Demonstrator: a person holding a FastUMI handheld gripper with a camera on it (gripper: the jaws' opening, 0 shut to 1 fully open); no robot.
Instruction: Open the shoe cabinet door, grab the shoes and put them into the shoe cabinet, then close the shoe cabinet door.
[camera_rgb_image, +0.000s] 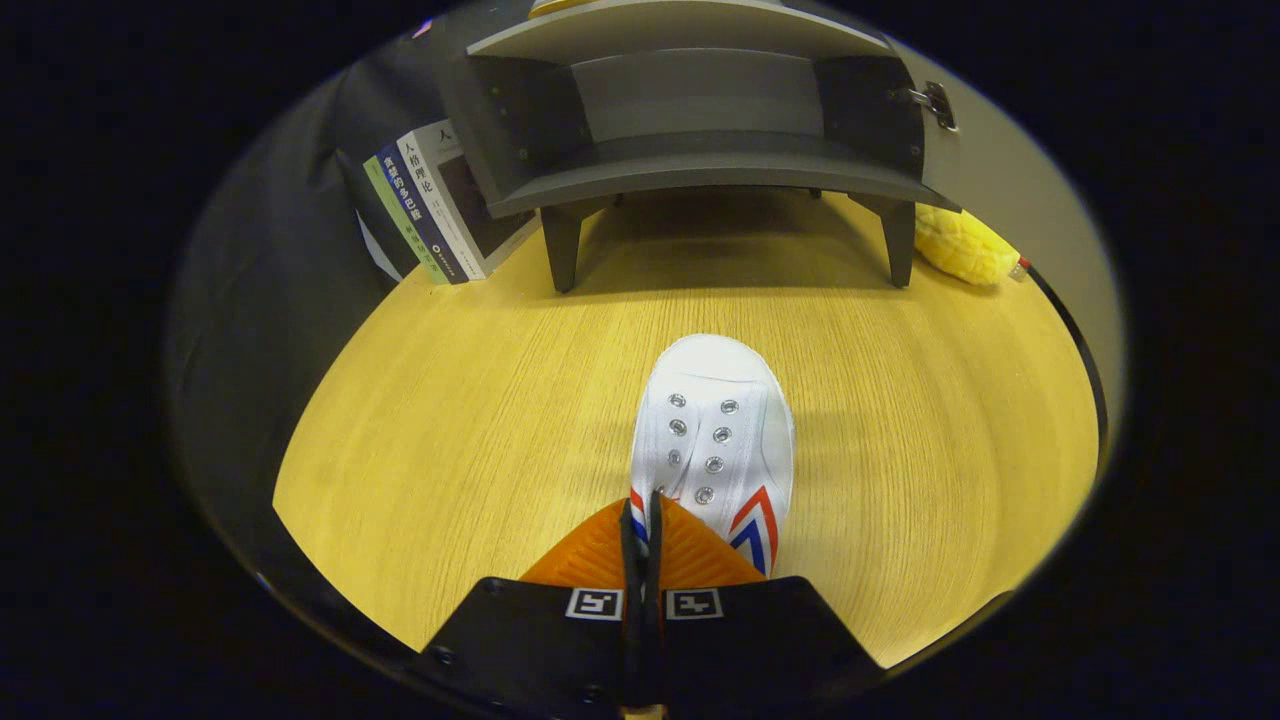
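Observation:
A white canvas shoe (715, 420) with metal eyelets and red and blue side stripes points toe-first toward the cabinet. My gripper (641, 520) is shut on the shoe, its two fingers pinching the left rim by the striped part. The heel is hidden behind the fingers. Whether the sole rests on the wooden tabletop (460, 420) or hangs just above it cannot be told. Beyond the shoe stands the dark grey shoe cabinet (700, 150) on short legs. Its front is open, showing an inner shelf. The open door (1000, 170), with a metal hinge (935, 103), swings off to the right.
A few upright books (430, 205) lean against the cabinet's left side. A yellow plush object (962, 246) lies by the cabinet's right leg, and a black cable (1075, 340) runs along the table's right edge. Bare wood lies between shoe and cabinet.

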